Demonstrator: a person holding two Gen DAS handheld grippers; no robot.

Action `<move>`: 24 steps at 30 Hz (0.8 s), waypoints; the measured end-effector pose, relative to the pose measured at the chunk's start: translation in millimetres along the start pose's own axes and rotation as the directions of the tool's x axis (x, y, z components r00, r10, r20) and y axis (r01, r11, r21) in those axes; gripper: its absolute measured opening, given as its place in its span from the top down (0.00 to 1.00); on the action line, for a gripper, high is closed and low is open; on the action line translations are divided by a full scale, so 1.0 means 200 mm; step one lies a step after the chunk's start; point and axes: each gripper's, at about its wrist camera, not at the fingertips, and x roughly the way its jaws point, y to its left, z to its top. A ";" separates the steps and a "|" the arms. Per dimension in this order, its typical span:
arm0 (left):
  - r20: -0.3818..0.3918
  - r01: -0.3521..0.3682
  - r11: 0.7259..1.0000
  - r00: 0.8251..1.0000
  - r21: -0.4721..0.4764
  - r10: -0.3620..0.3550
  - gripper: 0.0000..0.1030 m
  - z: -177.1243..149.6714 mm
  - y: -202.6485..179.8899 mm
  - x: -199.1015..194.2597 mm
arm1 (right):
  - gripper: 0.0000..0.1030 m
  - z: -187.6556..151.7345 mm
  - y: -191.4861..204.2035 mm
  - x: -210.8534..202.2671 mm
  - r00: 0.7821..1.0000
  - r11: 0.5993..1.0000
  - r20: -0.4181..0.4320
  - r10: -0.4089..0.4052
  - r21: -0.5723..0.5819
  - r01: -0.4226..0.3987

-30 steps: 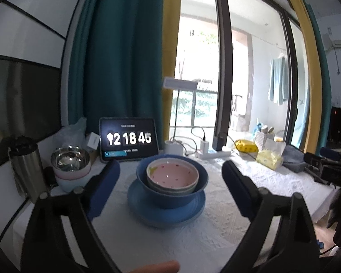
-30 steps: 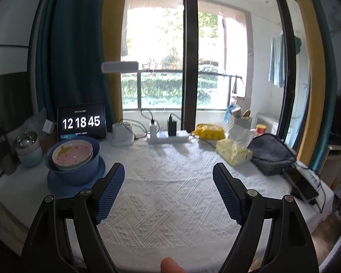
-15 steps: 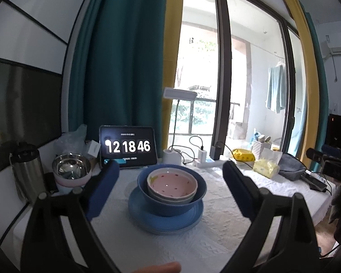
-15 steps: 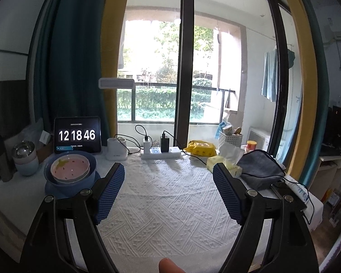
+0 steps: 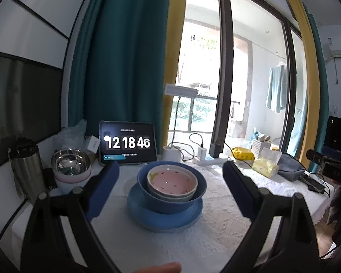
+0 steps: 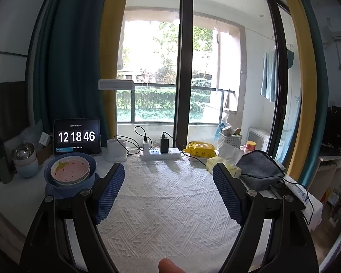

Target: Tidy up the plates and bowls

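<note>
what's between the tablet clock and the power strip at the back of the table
A white lamp base, with cables trailing to the power strip; clearest in the right wrist view, right of the tablet.

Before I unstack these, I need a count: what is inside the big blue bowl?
A pink bowl with red specks sits inside the blue bowl, nested in another pale bowl whose rim shows just beneath it. Whether more lies underneath is hidden.
</note>
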 end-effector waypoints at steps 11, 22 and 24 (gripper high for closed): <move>-0.018 -0.002 1.000 1.000 0.000 0.002 0.09 -0.01 0.00 0.01 | 0.20 -0.02 -0.01 0.04 1.000 1.000 -0.031 0.007 0.018 -0.007; -0.019 -0.003 1.000 1.000 -0.001 0.003 0.09 -0.01 0.00 0.01 | 0.20 -0.02 -0.01 0.05 0.999 1.000 -0.042 0.012 0.013 -0.012; -0.019 -0.003 1.000 1.000 0.000 0.003 0.09 -0.01 0.00 0.01 | 0.20 -0.03 -0.01 0.05 0.999 1.000 -0.043 0.013 0.013 -0.012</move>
